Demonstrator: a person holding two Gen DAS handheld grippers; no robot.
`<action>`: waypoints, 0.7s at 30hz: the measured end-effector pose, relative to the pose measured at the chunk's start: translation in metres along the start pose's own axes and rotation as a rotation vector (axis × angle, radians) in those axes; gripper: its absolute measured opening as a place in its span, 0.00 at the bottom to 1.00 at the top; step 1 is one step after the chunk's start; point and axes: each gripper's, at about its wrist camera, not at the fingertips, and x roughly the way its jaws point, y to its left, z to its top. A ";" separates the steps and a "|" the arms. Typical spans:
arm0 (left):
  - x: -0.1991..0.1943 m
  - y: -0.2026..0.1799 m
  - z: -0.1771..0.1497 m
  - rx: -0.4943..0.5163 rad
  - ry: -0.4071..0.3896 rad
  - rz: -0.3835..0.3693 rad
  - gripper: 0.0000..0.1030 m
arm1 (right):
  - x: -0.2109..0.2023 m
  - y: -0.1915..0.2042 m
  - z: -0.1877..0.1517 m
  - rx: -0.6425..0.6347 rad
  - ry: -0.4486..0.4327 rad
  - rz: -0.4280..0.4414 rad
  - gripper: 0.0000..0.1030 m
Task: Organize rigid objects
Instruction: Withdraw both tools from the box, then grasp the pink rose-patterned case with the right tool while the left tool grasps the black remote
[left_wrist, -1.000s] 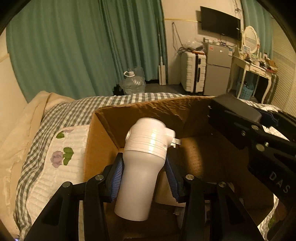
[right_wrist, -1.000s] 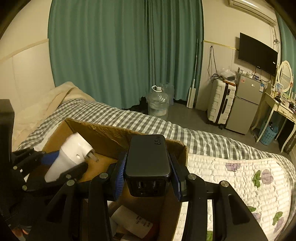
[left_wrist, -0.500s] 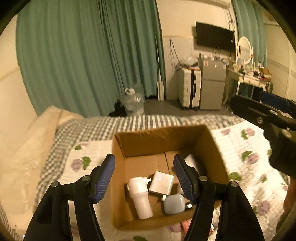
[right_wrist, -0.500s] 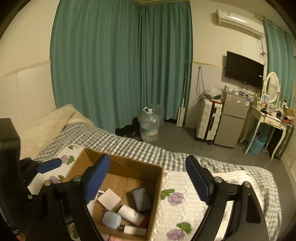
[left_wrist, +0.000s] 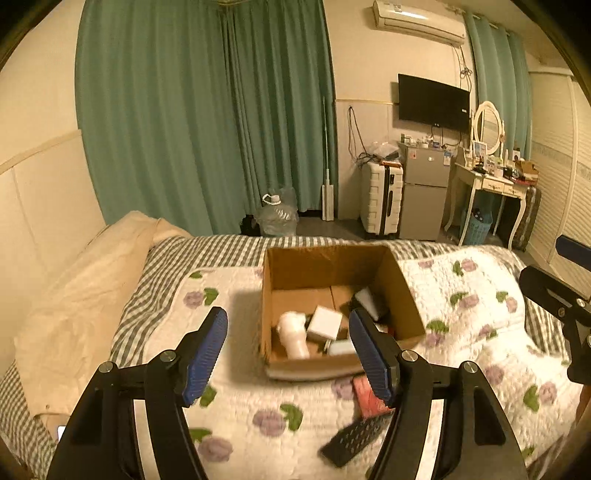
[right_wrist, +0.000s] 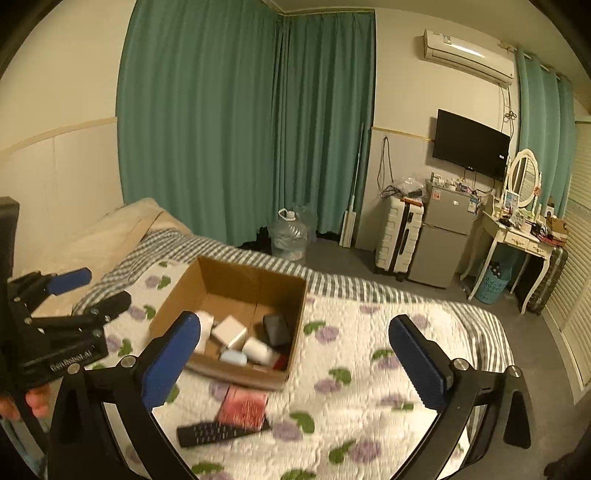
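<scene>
left gripper (left_wrist: 288, 350): i hold it high above the bed, tilted down toward the box; its blue pads (left_wrist: 207, 349) are spread wide with nothing between them. in the right wrist view it shows at 9 o'clock, a bit of my hand under it.
right gripper (right_wrist: 295, 362): i hold it high too, looking down over the quilt; its fingers (right_wrist: 417, 362) are spread wide and empty. in the left wrist view its black frame sits at 3 o'clock.
box (left_wrist: 406, 295): open cardboard box resting on the quilt, at the centre of the left wrist view and at about 10 o'clock from the centre of the right wrist view.
white bottle (left_wrist: 293, 334): lying in the box at its near left corner, cap end away from me.
white charger (right_wrist: 229, 331): in the box, just beside the bottle.
black charger (right_wrist: 277, 329): in the box toward its right wall.
pale blue case (right_wrist: 233, 357): near the front wall of the box; a white roll lies touching it on the right.
red booklet (right_wrist: 243, 408): flat on the quilt just outside the front of the box.
remote (right_wrist: 218, 432): black, on the quilt touching the near edge of the booklet, at 6 o'clock in the right wrist view.
quilt (right_wrist: 369, 332): white with purple flowers, over a checked sheet.
room: green curtains at 12 o'clock; a suitcase, small fridge and dressing table at 2 o'clock.
</scene>
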 end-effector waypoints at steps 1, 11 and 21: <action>-0.001 0.000 -0.005 0.001 0.002 0.006 0.69 | -0.002 0.001 -0.007 0.004 0.005 -0.001 1.00; 0.027 0.003 -0.072 -0.002 0.078 0.025 0.69 | 0.047 0.016 -0.078 0.043 0.164 0.047 1.00; 0.098 0.021 -0.129 -0.037 0.251 0.042 0.69 | 0.141 0.042 -0.141 0.028 0.384 0.078 1.00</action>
